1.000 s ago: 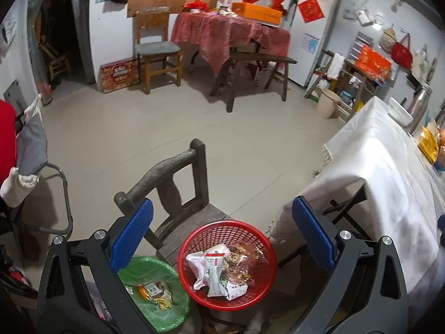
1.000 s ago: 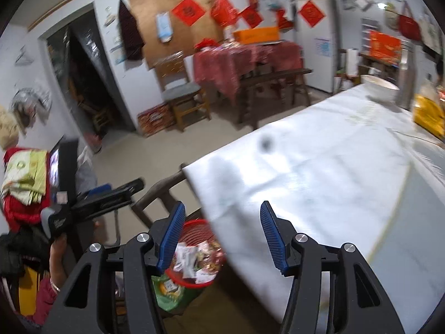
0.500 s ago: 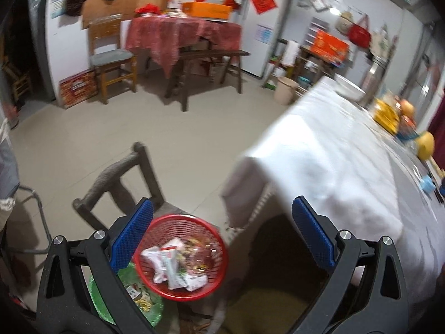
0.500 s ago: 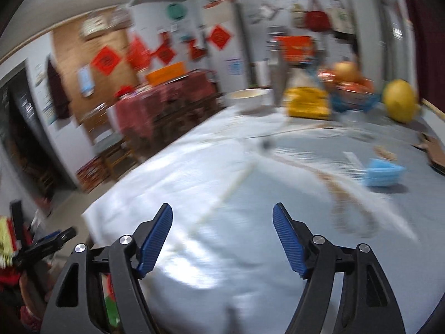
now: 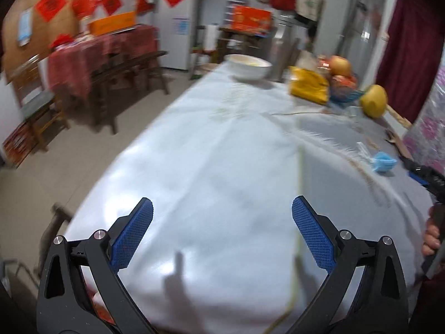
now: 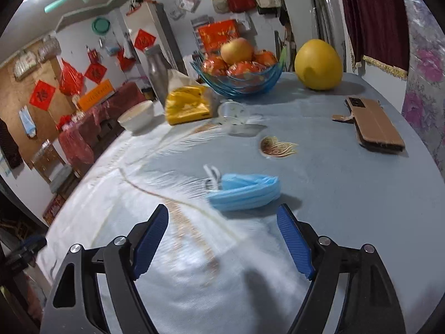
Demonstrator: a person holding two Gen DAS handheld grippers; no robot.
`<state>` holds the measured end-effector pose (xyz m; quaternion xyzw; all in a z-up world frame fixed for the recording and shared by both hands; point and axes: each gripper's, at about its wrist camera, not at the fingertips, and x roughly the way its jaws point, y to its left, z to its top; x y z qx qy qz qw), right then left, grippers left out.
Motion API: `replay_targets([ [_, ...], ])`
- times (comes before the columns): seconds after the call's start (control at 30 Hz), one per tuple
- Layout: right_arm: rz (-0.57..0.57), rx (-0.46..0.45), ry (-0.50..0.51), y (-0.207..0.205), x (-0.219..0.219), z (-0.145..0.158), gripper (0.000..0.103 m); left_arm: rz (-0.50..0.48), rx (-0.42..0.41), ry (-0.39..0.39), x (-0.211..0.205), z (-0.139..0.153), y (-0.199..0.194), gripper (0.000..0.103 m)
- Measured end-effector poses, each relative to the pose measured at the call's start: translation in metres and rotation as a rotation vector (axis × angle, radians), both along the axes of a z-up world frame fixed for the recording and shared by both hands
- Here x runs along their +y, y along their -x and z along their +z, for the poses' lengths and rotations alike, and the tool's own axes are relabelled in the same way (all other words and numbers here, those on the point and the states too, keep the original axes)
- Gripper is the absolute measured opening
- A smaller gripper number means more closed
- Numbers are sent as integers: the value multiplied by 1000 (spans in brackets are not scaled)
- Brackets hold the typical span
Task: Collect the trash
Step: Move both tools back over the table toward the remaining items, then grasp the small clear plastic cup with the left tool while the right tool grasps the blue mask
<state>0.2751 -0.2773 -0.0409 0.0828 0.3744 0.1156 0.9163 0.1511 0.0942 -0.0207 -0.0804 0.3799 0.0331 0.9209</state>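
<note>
- The right hand-held gripper [image 6: 222,239] hangs over the cloth-covered bench [image 6: 347,194], its blue-padded jaws apart and opening wider, with nothing between them.
- The crumpled blue face mask [image 6: 244,192] lies on the bench just beyond the right hand-held gripper's fingertips, a little right of the midline between them. It touches neither pad.
- The mask's white ear loops [image 6: 212,176] stick out from its left end, on the fringe of the white cloth.
- Further on, towards the far edge of the bench, a small gold-patterned scrap [image 6: 276,147] lies flat. Past it sit a clear plastic lid or cup [image 6: 232,111] and a yellow packet [image 6: 187,104].
- By the far edge stand a blue glass fruit bowl [image 6: 239,80] with oranges and an apple, a large yellow pomelo [image 6: 318,64] and a white bowl [image 6: 136,115].
- Near the right edge lies a brown cardboard piece [image 6: 374,126] with a phone on it.
- The left hand-held gripper [image 5: 222,233] is wide open and empty, over the near, bare part of the white cloth.
- In the left wrist view the face mask [image 5: 382,162] is well apart from that hand-held gripper, off towards the right edge of the bench.
- At that view's right border, a hand [image 5: 431,236] grips a dark handle.
</note>
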Motion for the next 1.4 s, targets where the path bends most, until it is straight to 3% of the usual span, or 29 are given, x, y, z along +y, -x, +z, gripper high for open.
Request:
replay_targets([
  [0.17, 16, 58, 49, -31, 3, -7, 87, -102, 2, -43, -43, 10, -58, 96],
  [0.27, 10, 91, 66, -46, 3, -20, 85, -152, 2, -56, -67, 12, -93, 96],
  [0.33, 30, 104, 97, -49, 5, -26, 31, -191, 3, -47, -82, 13, -116, 96],
  [0.5, -18, 1, -7, -29, -18, -3, 28, -318, -12, 1, -130, 19, -173, 96],
  [0.67, -137, 7, -128, -30, -55, 1, 29, -436, -29, 31, -196, 15, -233, 96],
  [0.9, -173, 1, -175, -28, -66, 2, 30, -467, 22, 1, -256, -15, -297, 96],
  [0.97, -173, -11, -150, -26, -63, 4, 30, -464, 32, 8, -259, -23, -307, 95],
  [1.03, -171, -13, -150, -25, -64, 4, 30, -462, 25, 0, -262, -29, -310, 81],
  [1.07, -169, -12, -155, -25, -64, 5, 30, -466, 31, -6, -263, -31, -310, 61],
  [1.1, -166, -11, -158, -25, -63, 5, 30, -473, 44, -21, -264, -33, -310, 56],
  [1.27, -155, -30, -143, -23, -60, 7, 30, -454, -35, -90, -250, -13, -278, 56],
  [1.4, -136, -70, -108, -16, -51, 13, 30, -408, -106, -104, -205, 21, -227, 56],
])
